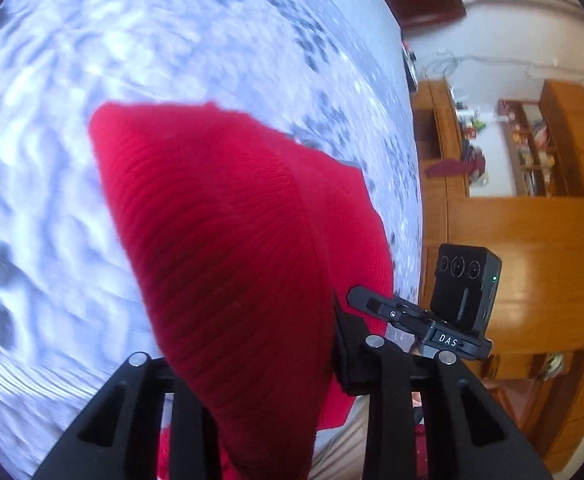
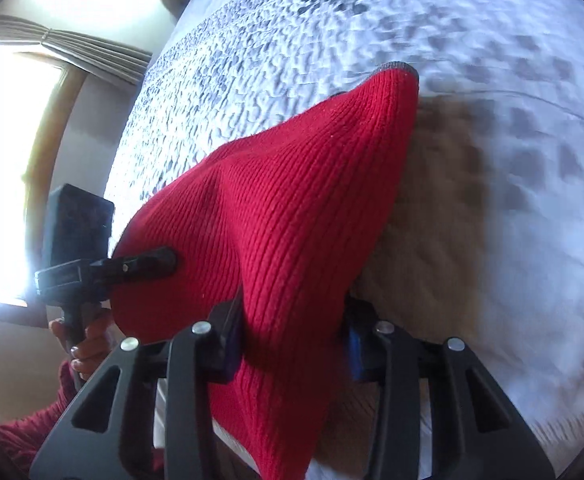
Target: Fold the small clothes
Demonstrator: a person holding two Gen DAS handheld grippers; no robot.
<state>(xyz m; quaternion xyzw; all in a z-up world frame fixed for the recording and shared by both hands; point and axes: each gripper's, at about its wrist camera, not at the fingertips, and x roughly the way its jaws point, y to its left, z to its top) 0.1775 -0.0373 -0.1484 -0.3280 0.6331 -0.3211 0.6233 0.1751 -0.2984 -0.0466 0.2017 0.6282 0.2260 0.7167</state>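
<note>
**Red knit garment held up between both grippers over the bed**

Red knit garment (image 1: 228, 240) is seen in the left wrist view pinched by the left gripper (image 1: 268, 364), lifted above the patterned bedspread (image 1: 92, 60). The right gripper (image 1: 431, 320) is seen clamped on its far edge. Wooden shelves (image 1: 531, 152) are partly cut off.

From the right wrist view, the garment is pinched by the right gripper (image 2: 292, 344); its lower part is hidden. A beige cloth (image 2: 431, 220) is partly covered. The bedspread is blurred.
</note>
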